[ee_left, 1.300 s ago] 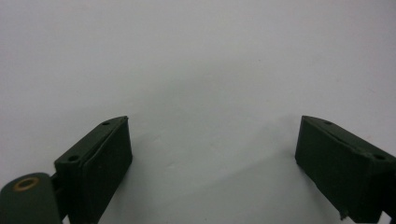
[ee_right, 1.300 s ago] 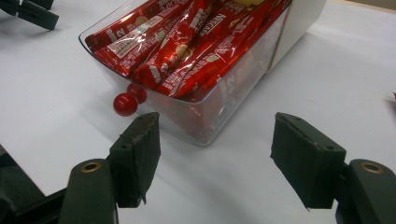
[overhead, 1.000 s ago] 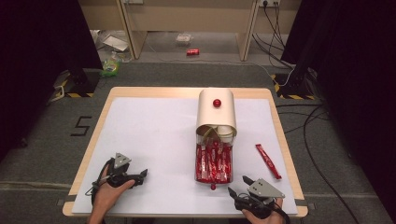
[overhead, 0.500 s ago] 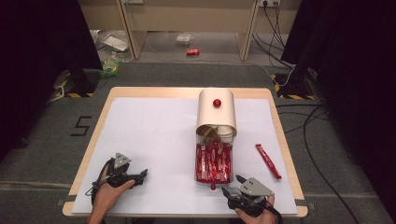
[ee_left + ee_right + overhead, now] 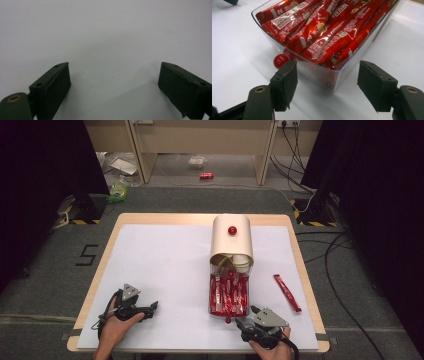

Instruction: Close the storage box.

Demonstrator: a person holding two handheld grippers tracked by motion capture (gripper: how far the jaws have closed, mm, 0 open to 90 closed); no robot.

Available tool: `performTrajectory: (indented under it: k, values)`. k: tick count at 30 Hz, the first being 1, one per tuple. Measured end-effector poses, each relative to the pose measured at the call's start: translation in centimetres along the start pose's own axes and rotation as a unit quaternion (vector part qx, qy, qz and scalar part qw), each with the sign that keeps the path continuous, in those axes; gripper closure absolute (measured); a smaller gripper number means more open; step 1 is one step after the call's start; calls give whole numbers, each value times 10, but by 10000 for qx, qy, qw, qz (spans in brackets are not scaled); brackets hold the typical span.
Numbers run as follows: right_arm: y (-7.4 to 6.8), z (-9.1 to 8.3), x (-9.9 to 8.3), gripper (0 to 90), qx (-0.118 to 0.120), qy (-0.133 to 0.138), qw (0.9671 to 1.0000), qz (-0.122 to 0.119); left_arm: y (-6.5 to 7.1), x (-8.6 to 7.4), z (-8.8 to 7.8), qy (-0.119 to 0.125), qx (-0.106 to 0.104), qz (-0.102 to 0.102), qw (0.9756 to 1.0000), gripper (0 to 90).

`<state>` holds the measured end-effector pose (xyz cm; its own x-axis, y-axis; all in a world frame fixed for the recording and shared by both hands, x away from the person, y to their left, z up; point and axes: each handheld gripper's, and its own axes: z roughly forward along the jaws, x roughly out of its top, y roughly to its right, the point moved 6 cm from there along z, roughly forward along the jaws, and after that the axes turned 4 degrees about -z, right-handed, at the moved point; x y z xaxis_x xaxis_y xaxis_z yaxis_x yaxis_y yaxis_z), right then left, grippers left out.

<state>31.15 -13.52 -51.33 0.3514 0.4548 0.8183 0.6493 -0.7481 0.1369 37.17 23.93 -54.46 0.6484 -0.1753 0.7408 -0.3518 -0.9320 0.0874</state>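
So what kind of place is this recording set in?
Probably a lab or studio set up for recording, not a home: black curtains flank a lone table, hazard-striped tape marks the carpet, and cables trail across the floor.

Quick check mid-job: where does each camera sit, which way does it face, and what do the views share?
High view: above the person's side, looking forward and down on the table; both hands show.
Left gripper view: on the left gripper, facing bare tabletop between open jaws.
Right gripper view: on the right gripper, facing the clear drawer.
Shared: the drawer's red sachets, high and right gripper views.
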Motion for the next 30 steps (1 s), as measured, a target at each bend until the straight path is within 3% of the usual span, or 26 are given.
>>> performTrajectory:
  k: [12, 30]
  values:
    - [-2, 4, 4, 307, 33, -37, 10000, -38, 0, 0, 0, 0, 0, -2, 10000, 101]
    - [7, 7, 15, 307, -119, 341, 9991, 218, 0, 0, 0, 2, -7, -11, 10000, 101]
